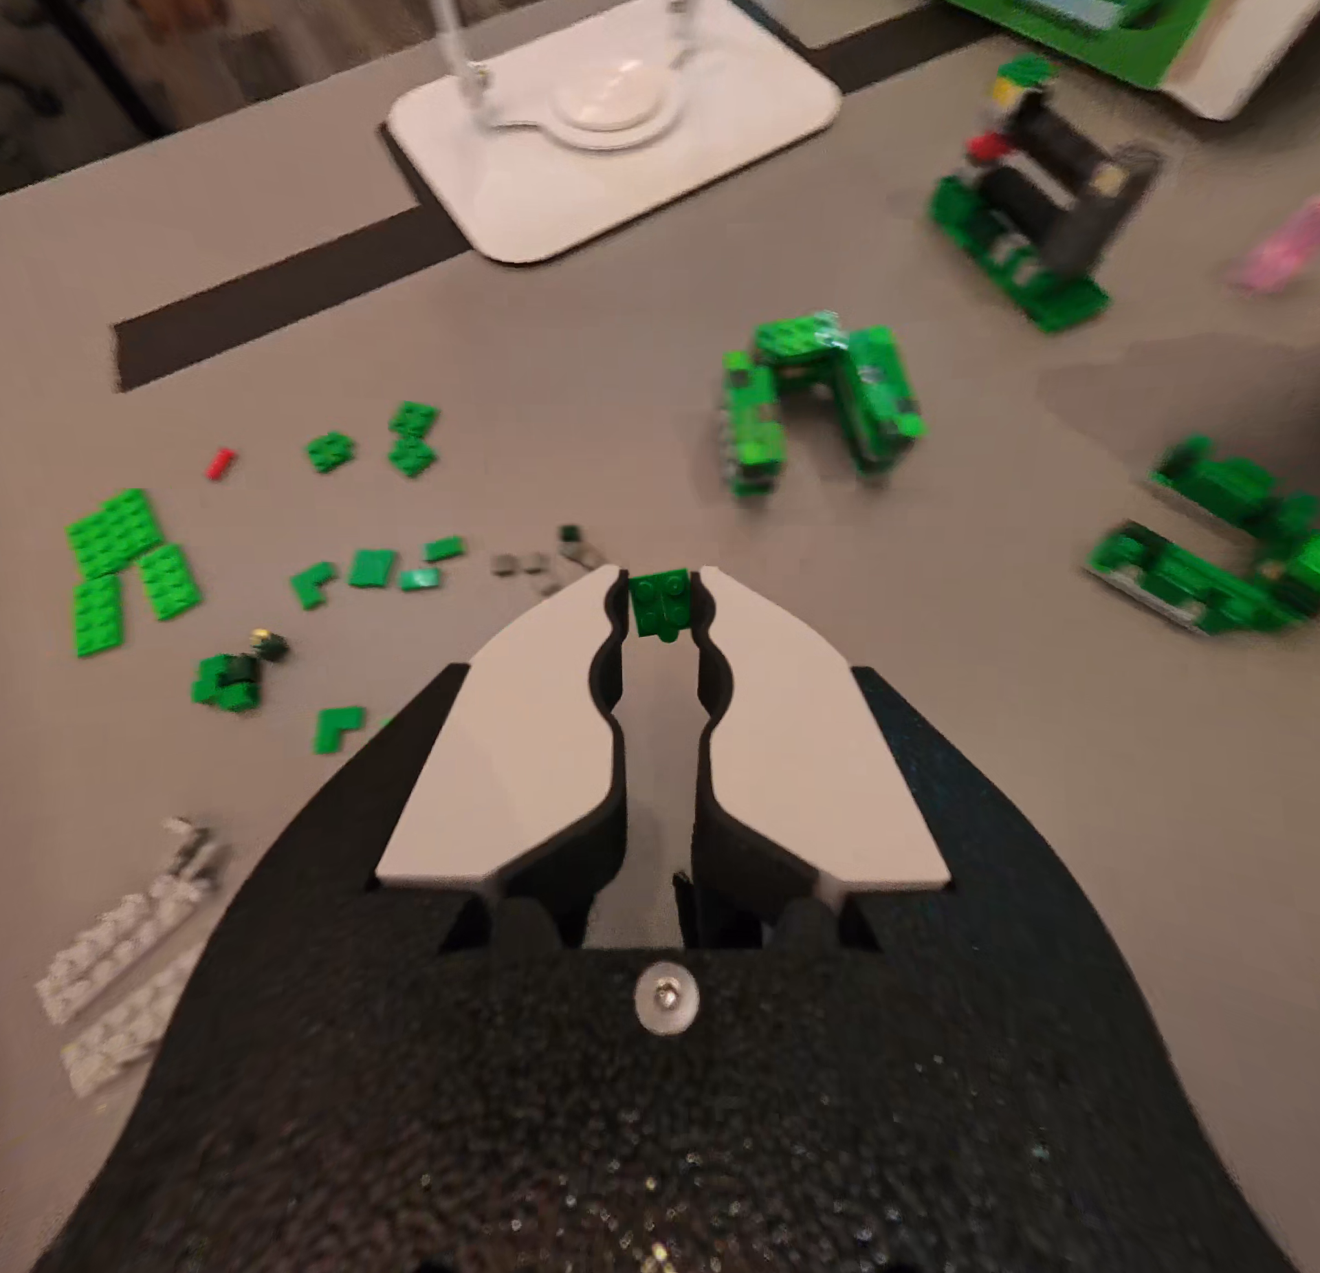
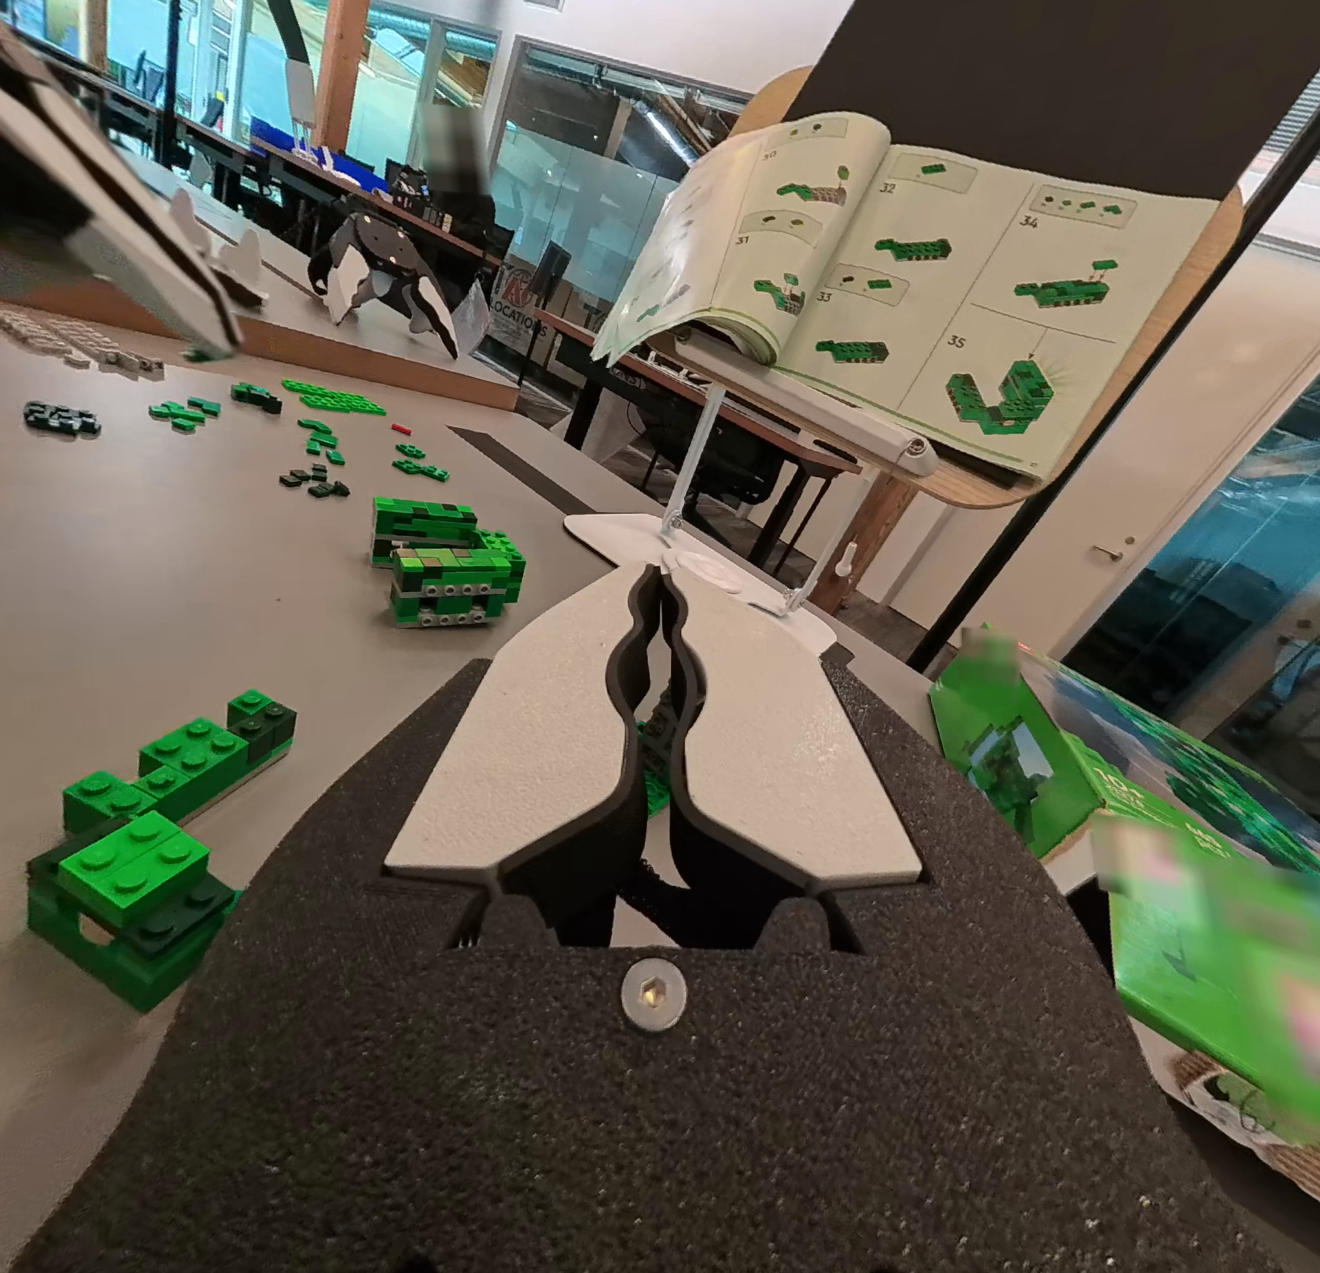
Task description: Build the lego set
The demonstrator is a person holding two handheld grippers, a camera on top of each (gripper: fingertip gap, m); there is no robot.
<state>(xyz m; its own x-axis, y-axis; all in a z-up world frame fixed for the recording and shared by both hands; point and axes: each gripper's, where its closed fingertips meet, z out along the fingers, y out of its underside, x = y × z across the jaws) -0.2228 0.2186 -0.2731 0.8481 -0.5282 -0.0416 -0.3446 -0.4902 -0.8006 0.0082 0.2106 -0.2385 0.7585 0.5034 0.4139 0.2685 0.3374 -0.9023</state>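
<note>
The left gripper [image 1: 661, 581] is seen closed on a small dark green plate [image 1: 661, 604], which is pinched at the very tips of the fingers and held above the grey table [image 1: 500, 395]. The right gripper [image 2: 658, 588] is seen with its tips together; a dark piece shows in the gap farther back, but whether it is gripped cannot be told. The plate is held by a narrow edge only, so it is judged liable to twist or drop if it is pressed onto studs at an angle, and a loose fall could scatter it among the spare pieces [image 1: 371, 567]. In the left wrist view, four part-built green assemblies are counted: one arch-shaped [image 1: 821, 403], one with black panels [image 1: 1028, 202], and two low ones [image 1: 1228, 560] at the right edge. One red piece [image 1: 220, 463], one open instruction booklet [image 2: 914, 274] on its white stand [image 1: 614, 124] and one green box [image 2: 1143, 810] are present.
</note>
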